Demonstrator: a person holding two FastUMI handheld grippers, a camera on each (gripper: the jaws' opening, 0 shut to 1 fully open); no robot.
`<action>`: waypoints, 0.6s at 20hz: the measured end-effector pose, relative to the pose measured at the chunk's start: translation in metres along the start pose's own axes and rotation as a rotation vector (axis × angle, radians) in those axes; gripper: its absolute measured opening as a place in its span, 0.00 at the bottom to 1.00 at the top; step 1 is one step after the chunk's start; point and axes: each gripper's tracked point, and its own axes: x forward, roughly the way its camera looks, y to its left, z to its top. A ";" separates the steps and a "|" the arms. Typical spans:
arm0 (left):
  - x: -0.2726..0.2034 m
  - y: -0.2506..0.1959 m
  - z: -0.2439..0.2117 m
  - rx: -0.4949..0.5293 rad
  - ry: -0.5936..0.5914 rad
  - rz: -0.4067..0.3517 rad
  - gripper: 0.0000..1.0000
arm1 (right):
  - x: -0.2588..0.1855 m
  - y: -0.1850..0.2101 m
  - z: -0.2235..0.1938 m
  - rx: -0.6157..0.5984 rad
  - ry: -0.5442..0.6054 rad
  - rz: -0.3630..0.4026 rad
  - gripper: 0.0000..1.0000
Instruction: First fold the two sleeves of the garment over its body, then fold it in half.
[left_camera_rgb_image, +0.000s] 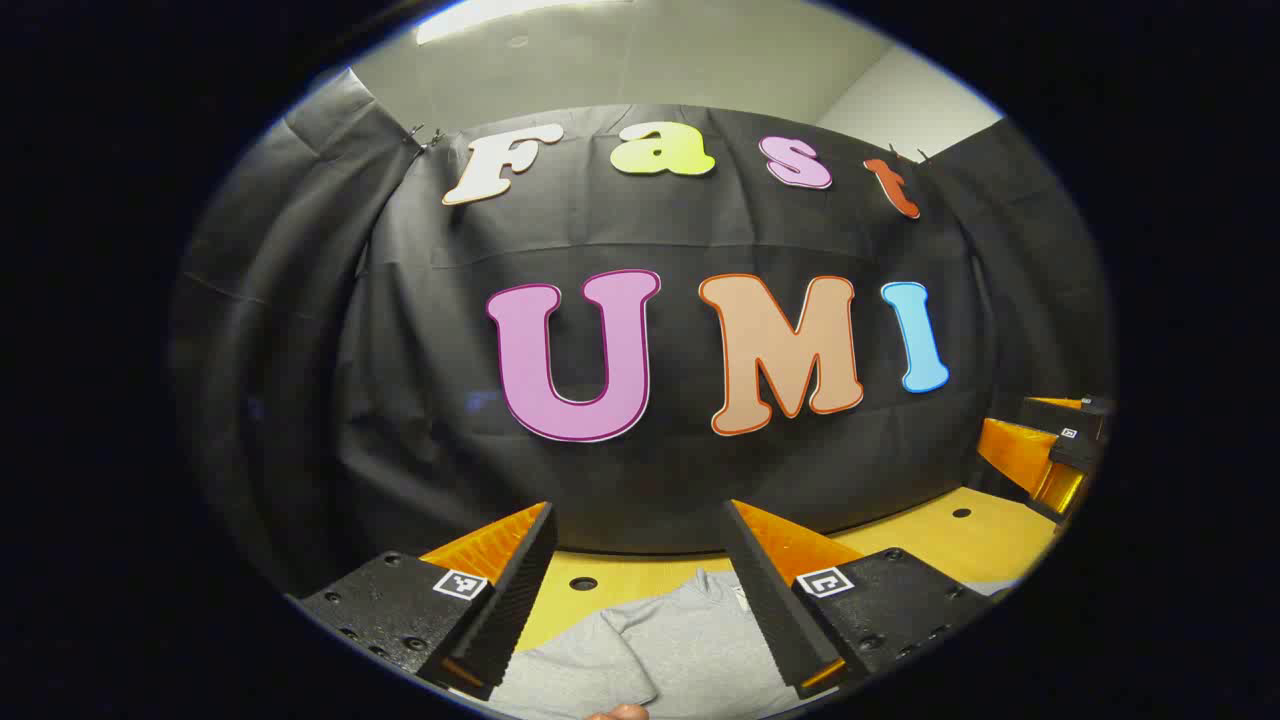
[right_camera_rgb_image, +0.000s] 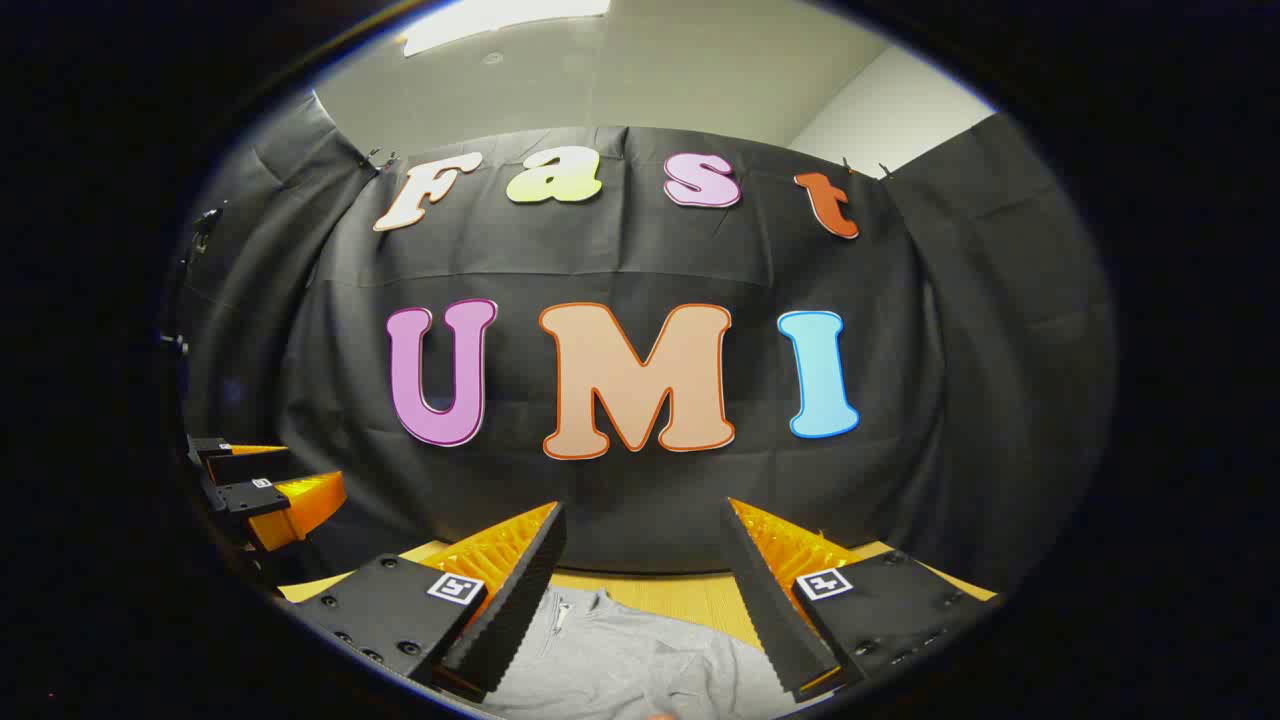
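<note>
A grey garment (left_camera_rgb_image: 665, 645) lies flat on the wooden table (left_camera_rgb_image: 960, 540), seen low between my fingers in the left gripper view. Its collar end with a short zip shows in the right gripper view, where the garment (right_camera_rgb_image: 620, 660) spreads under the fingers. My left gripper (left_camera_rgb_image: 640, 590) is open, held above the cloth with nothing between its fingers. My right gripper (right_camera_rgb_image: 640, 590) is open too and also hangs above the cloth. The right gripper (left_camera_rgb_image: 1050, 450) appears at the right edge of the left gripper view, and the left gripper (right_camera_rgb_image: 265, 495) at the left edge of the right gripper view.
The table (right_camera_rgb_image: 690, 595) ends at the black cloth wall just behind the garment. Small round holes (left_camera_rgb_image: 583, 583) dot the tabletop. A fingertip (left_camera_rgb_image: 620, 712) shows at the bottom edge of the left gripper view.
</note>
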 end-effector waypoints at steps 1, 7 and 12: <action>0.000 0.001 -0.002 -0.002 0.003 0.002 0.95 | 0.000 0.002 0.001 -0.008 -0.004 0.007 0.97; 0.000 0.005 -0.001 0.011 0.003 0.010 0.95 | -0.001 0.008 0.001 -0.025 -0.001 0.025 0.97; 0.000 0.009 -0.002 0.021 0.004 0.016 0.95 | 0.001 0.014 0.001 -0.024 0.001 0.037 0.97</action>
